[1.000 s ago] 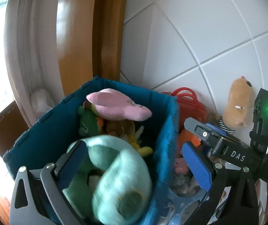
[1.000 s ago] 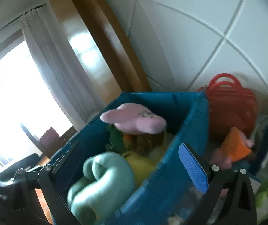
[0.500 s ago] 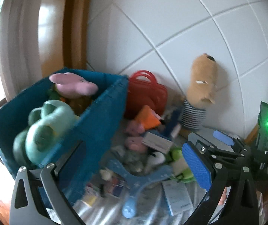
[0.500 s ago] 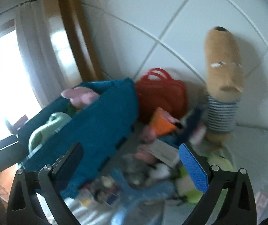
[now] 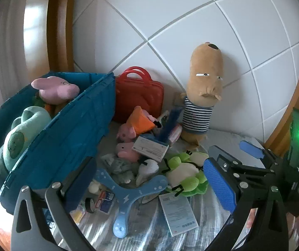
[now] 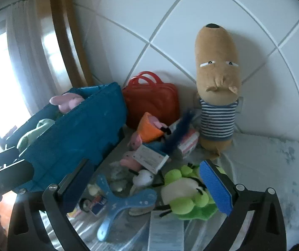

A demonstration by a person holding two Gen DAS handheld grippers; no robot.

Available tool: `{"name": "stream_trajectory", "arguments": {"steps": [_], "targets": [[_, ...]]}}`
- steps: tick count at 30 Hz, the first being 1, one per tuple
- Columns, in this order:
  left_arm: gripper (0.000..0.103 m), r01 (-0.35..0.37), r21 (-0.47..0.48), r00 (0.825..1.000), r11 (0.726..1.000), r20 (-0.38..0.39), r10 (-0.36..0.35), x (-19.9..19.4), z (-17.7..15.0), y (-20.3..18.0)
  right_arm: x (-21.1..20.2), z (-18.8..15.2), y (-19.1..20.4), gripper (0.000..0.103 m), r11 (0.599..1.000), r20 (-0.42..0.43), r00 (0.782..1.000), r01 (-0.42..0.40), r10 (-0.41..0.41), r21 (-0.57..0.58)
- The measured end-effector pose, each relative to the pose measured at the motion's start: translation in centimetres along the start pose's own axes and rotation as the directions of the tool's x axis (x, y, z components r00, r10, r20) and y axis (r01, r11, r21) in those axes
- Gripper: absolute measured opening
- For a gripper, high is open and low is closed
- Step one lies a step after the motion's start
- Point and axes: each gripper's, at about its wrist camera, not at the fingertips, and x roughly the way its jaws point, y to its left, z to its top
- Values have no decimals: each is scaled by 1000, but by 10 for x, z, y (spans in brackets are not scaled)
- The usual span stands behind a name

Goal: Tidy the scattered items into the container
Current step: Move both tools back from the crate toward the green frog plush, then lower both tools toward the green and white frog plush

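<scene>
Right wrist view: both grippers point(image 6: 147, 186) point(image 5: 149, 179) gaping, empty over toy pile – risk snagging boomerang point(image 6: 126, 204) or card point(image 5: 177, 213) alongside green plush point(image 6: 186, 192), or bumping bin point(image 5: 65, 138).

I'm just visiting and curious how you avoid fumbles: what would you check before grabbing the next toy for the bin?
1. Left gripper open and holding nothing: ok.
2. Right gripper open and holding nothing: ok.
3. Blue bin has room left: cannot tell, plush already reaches its rim.
4. Green plush uncovered, nearest the right gripper: ok.
5. Blue boomerang lies flat among cards: not ok for an easy pinch.
6. Brown striped-shirt plush upright against the wall: ok.
</scene>
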Motion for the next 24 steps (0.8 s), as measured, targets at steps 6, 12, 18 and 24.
{"name": "stream_trajectory", "arguments": {"steps": [6,12,18,24], "targets": [[103,-3,3,1000,1000,-6,3,3,-7,-1,-3,-8,-16,102,1000,11,1000,11,-11,12],[103,7,-12,1000,1000,-26,-7,19,-21,3,-3,-25,-35,103,998,22,998,56,-57,21],[103,-19,19,999,1000,-42,20,35,-41,2,11,-47,-42,103,997,-36,998,53,-51,49],[103,-19,47,998,999,-54,21,53,-54,12,12,-65,-44,103,992,-18,998,63,-62,108]]}}
